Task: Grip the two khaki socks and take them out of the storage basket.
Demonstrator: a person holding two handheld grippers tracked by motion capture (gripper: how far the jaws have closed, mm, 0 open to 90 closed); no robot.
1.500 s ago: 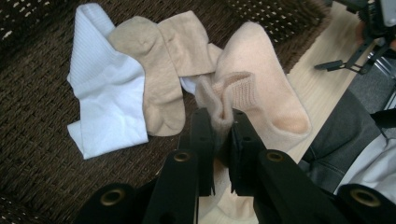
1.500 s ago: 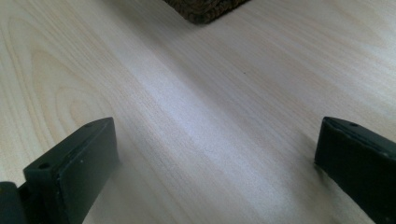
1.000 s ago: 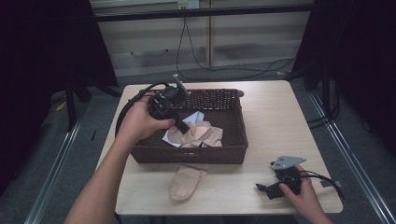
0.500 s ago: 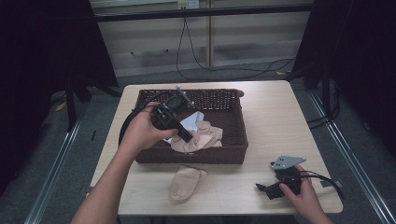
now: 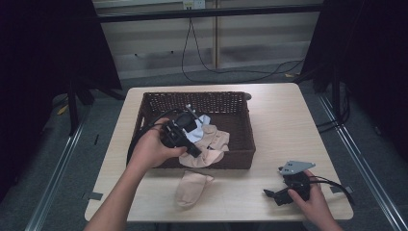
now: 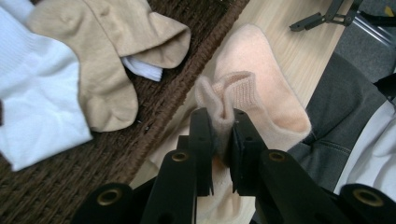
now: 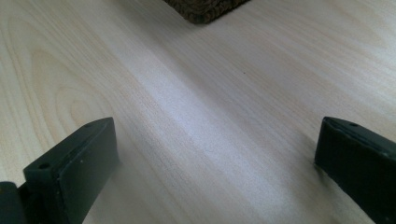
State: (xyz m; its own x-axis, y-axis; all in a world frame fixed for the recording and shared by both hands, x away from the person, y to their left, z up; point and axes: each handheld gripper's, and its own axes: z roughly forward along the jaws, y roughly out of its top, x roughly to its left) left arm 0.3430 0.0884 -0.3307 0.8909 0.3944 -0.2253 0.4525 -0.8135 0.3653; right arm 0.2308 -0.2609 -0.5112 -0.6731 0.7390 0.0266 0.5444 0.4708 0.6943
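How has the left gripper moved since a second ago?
Yes: the left gripper came from mid-basket toward the wicker basket's near wall, shut on a peach sock.

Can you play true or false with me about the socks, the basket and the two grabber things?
1. The left gripper pinches a peach sock. True.
2. That peach sock lies fully inside the basket. False: it hangs over the front rim, down toward the table.
3. The right gripper holds a sock. False: its jaws stand wide apart over bare wood.
4. A white sock and a tan sock lie in the basket. True.
5. Another peach sock lies on the table in front of the basket. True.
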